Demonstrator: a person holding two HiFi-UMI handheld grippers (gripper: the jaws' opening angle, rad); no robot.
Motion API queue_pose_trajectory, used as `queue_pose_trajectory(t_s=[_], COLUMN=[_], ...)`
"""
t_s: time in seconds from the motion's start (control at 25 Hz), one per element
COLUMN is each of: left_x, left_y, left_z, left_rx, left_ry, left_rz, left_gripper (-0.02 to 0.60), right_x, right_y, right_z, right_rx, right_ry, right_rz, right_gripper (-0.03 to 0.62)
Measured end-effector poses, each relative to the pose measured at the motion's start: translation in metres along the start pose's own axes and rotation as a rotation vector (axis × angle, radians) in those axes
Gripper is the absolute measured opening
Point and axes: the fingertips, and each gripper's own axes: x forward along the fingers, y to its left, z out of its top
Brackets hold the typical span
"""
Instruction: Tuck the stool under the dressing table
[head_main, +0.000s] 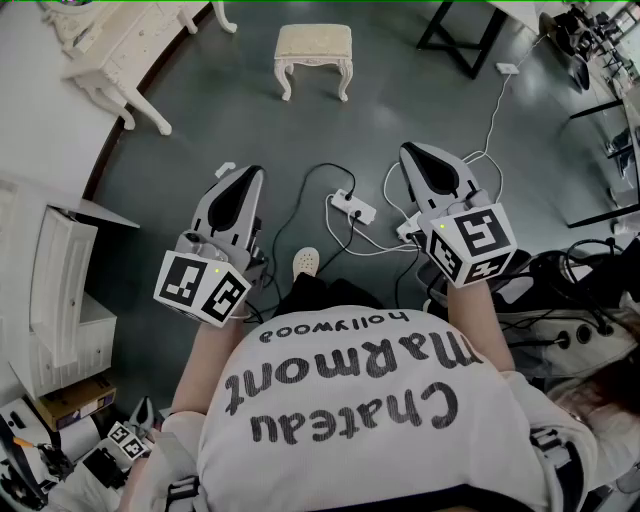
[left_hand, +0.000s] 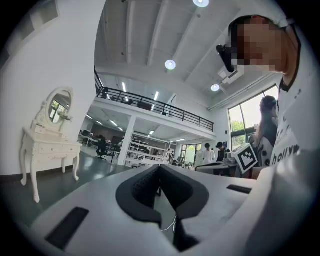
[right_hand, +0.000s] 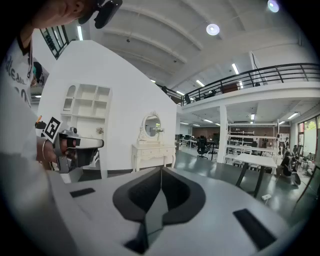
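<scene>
dressing table (head_main: 130, 45) cut by the head view's top-left corner, only part of the top and some legs show; white cabinet (head_main: 60, 285) clipped at the left edge; black table frame (head_main: 486, 40) clipped at the top; both hands hidden behind left gripper (head_main: 249, 174) and right gripper (head_main: 413, 152); legs hidden under the torso, one shoe (head_main: 306, 262) shows; far figures (left_hand: 210, 152) in the left gripper view are too small, probably two people

The left tongs (head_main: 250, 174) and right tongs (head_main: 413, 152) point forward, closed, seemingly empty.
</scene>
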Motion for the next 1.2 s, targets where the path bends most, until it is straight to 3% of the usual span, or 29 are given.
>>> queue_pose_trajectory(t_s=[0.56, 0.76, 1.04, 1.2], left_x=[0.014, 0.037, 0.077, 0.099], left_y=[0.046, 0.097, 0.184, 0.213], left_z=[-0.012, -0.011, 0.015, 0.019], left_rx=[-0.04, -0.061, -0.049, -0.031], left_ry=[0.031, 0.038, 0.028, 0.048], left_rz=[0.017, 0.031, 0.04, 0.016], left_gripper=[0.023, 0.023, 0.023, 0.023], right_x=[0.043, 0.085, 0.164, 0.196], right_y=[-0.007, -0.024, -0.052, -0.054], right_z=[-0.008, -0.001, 0.029, 0.044], right_rx=[0.022, 0.093, 0.073, 0.038], right_ry=[0.041, 0.023, 0.018, 0.019], right_rz=[-0.012, -0.022, -0.063, -0.064], right_gripper=[0.026, 0.026, 0.026, 0.027])
